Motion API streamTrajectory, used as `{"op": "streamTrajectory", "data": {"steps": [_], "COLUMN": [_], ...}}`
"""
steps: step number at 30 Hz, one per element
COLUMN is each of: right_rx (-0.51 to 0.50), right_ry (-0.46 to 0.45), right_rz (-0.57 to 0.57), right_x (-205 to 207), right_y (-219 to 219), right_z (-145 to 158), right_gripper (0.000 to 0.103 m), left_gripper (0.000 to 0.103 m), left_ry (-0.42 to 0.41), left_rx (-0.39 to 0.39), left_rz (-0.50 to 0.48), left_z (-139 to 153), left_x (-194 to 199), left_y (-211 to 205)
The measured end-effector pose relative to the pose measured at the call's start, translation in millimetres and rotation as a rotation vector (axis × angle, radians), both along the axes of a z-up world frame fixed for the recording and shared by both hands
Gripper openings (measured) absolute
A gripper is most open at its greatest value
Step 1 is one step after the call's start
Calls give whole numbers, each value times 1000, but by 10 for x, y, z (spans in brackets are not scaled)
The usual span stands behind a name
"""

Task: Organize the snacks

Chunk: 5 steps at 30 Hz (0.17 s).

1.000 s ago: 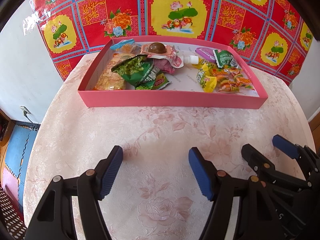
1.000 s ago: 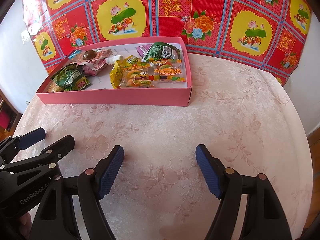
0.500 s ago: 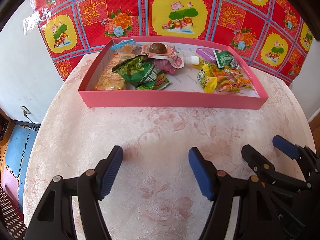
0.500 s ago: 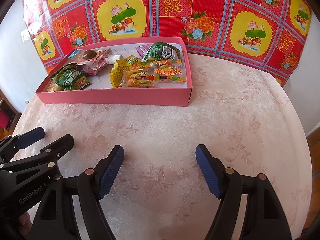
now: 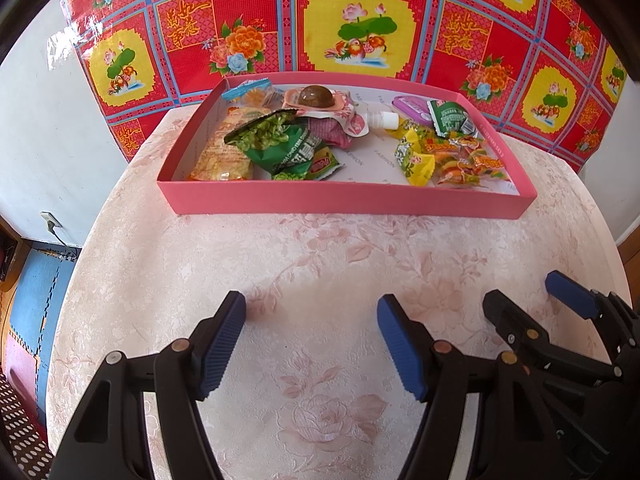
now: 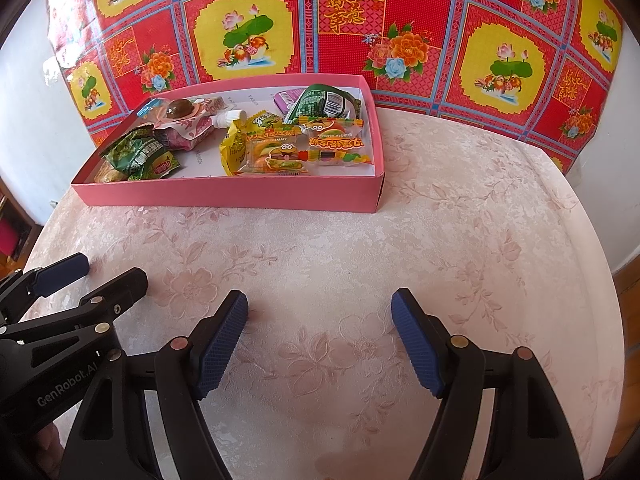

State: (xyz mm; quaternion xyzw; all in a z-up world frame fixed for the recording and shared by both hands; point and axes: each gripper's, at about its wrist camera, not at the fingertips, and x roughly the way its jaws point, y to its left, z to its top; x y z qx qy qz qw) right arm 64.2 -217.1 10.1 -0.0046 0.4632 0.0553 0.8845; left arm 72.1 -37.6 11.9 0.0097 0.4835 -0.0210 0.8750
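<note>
A shallow pink box point(image 5: 344, 200) point(image 6: 228, 196) stands at the far side of the table and holds several snack packs. On its left lie a green pea bag point(image 5: 280, 148) point(image 6: 136, 154) and an orange packet point(image 5: 222, 156); a jelly cup point(image 5: 314, 96) point(image 6: 178, 108) sits at the back. Yellow gummy packs point(image 5: 452, 160) point(image 6: 280, 148) and a dark green pouch point(image 5: 450, 118) point(image 6: 324, 102) fill the right end. My left gripper point(image 5: 312, 316) and my right gripper point(image 6: 320, 312) hover open over bare cloth well short of the box, with nothing between their fingers.
The round table carries a pale pink floral cloth point(image 5: 320, 264) point(image 6: 440, 220). A red and yellow flowered sheet point(image 5: 360, 20) hangs on the wall behind the box. Blue floor mats point(image 5: 36, 280) show past the table's left edge.
</note>
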Motion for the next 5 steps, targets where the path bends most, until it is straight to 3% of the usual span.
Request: {"op": "streamTrajectory", "data": {"steps": [5], "right_rx": [0], "right_ry": [-1], "right_rz": [0], "right_x": [2], "right_y": [-1], "right_z": [0], "right_gripper": [76], "left_gripper": [72], "left_ry": [-1], "left_rx": [0], "left_rz": [0], "left_z": [1], "left_x": [-1], "left_y": [-3]}}
